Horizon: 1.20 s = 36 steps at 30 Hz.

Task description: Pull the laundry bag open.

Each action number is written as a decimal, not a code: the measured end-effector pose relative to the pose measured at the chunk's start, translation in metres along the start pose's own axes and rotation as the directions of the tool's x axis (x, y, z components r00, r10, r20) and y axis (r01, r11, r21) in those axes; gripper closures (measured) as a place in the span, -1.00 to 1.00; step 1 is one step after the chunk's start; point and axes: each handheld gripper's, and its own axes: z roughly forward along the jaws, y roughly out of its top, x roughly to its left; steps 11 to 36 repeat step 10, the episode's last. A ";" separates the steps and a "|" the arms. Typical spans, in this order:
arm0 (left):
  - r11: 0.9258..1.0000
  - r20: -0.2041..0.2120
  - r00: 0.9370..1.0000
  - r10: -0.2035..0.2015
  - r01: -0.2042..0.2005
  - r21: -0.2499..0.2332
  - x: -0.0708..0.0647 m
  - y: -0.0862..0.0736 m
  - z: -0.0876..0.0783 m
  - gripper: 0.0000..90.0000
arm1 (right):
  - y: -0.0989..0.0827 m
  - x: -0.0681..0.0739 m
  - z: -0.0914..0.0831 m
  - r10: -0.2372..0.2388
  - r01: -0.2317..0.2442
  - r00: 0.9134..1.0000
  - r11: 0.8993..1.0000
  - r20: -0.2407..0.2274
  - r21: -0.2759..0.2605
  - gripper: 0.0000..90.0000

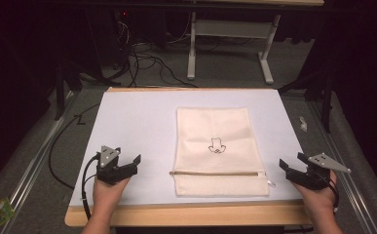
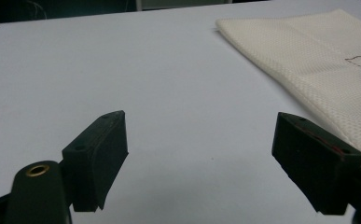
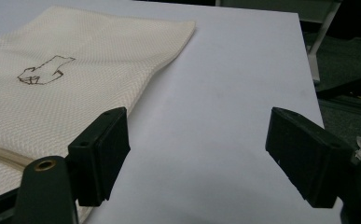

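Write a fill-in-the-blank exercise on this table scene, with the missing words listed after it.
1. The cream mesh bag lies flat on the white ______.
2. The zipper runs across the bag near the edge ______ to the person.
3. The left gripper and the right gripper both have their jaws ______, with nothing between them.
4. The bag lies ______ the two grippers, touched by neither.

Missing words: sheet; nearest; open; between
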 end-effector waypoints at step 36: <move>1.000 0.007 1.000 -0.026 0.026 0.015 0.007 -0.002 0.001 -0.60 | 0.000 0.005 0.002 -0.015 0.015 1.000 1.000 0.004 0.008 -0.52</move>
